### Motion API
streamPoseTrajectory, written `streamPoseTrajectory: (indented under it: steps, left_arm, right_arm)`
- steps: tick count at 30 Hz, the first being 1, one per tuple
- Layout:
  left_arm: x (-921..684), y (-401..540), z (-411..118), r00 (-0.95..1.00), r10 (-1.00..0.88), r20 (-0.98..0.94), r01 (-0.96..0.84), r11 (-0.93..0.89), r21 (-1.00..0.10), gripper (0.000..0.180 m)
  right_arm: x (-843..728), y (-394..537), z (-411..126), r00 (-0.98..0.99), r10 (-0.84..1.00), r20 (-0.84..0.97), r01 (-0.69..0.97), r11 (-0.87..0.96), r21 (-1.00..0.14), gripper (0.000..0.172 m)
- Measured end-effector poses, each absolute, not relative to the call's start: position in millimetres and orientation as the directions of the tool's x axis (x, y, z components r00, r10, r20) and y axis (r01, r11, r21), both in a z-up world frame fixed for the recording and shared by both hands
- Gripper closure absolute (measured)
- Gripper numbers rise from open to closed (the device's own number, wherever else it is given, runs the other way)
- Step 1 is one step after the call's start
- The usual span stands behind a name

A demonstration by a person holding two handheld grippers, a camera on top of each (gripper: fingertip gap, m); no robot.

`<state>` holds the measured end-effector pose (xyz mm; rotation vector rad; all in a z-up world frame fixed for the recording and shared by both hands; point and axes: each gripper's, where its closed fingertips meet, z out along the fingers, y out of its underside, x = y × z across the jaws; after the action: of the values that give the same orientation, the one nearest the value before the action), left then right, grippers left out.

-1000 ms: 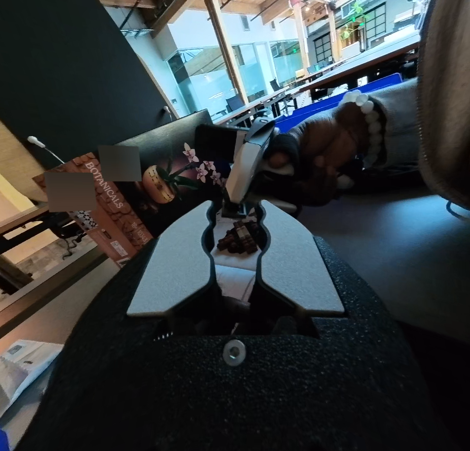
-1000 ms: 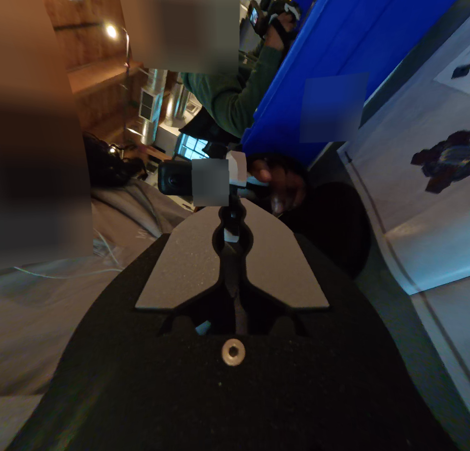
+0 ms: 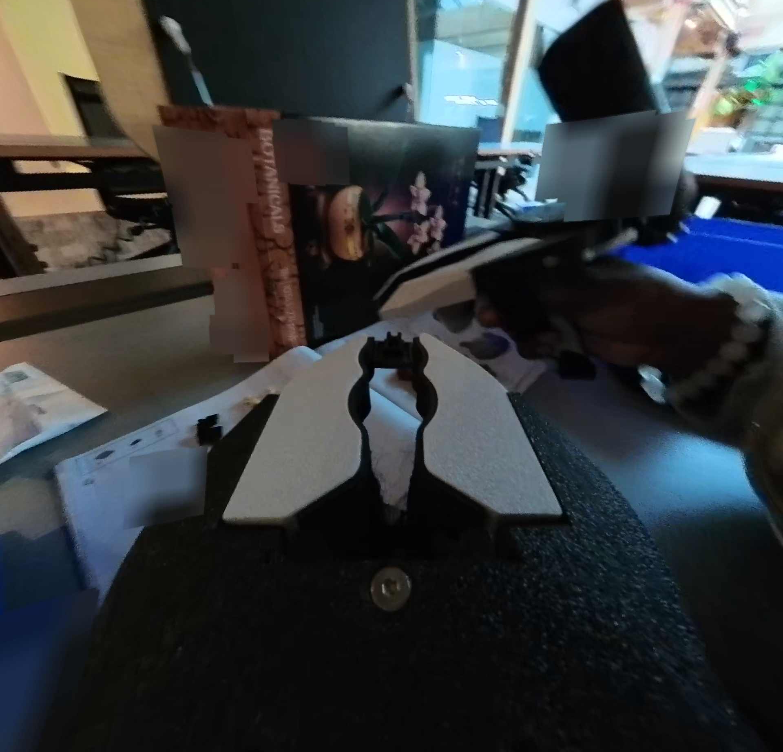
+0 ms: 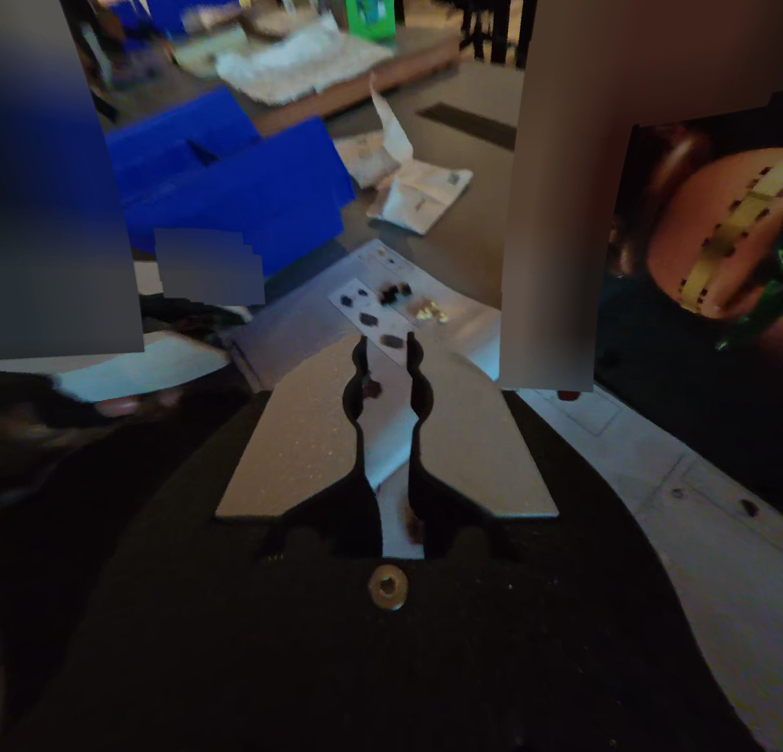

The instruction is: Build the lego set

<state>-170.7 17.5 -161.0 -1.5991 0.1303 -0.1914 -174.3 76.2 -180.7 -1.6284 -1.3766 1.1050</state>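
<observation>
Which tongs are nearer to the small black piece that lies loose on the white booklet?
Left. The piece lies just left of the left tongs; the right tongs hover farther off, beyond them to the right.

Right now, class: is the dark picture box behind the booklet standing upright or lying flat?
Upright. The box stands on its lower edge on the table, its flower picture facing the left gripper, behind the open booklet.
</observation>
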Motion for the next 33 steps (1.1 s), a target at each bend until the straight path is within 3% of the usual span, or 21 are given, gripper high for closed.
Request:
streamPoseTrajectory:
  steps: [5, 12, 23, 28, 33]
  left_arm:
    - [-162, 15, -159, 0.962, -0.272, 0.026, 0.023, -0.017, -1.0, 0.164]
    - [-158, 15, -161, 0.952, -0.304, 0.026, 0.018, -0.029, -0.999, 0.164]
    - [-158, 14, -161, 0.952, -0.306, 0.022, 0.014, -0.028, -1.0, 0.164]
    - [-155, 15, -163, 0.952, -0.305, -0.001, -0.014, -0.039, -0.999, 0.164]
    - [-158, 16, -163, 0.953, -0.302, 0.028, 0.015, -0.046, -0.999, 0.164]
  right_arm:
    - [-188, 78, -205, 0.003, 1.0, -0.03, 0.495, -0.028, -0.868, 0.145]
    - [-202, 70, -244, -0.047, 0.998, 0.051, 0.639, 0.07, -0.766, 0.154]
    - [-203, 70, -267, -0.032, 0.998, 0.053, 0.686, 0.061, -0.725, 0.155]
    - [-202, 64, -268, -0.059, 0.994, 0.093, 0.681, 0.108, -0.724, 0.168]
    - [-202, 64, -268, -0.054, 0.994, 0.098, 0.678, 0.109, -0.727, 0.167]
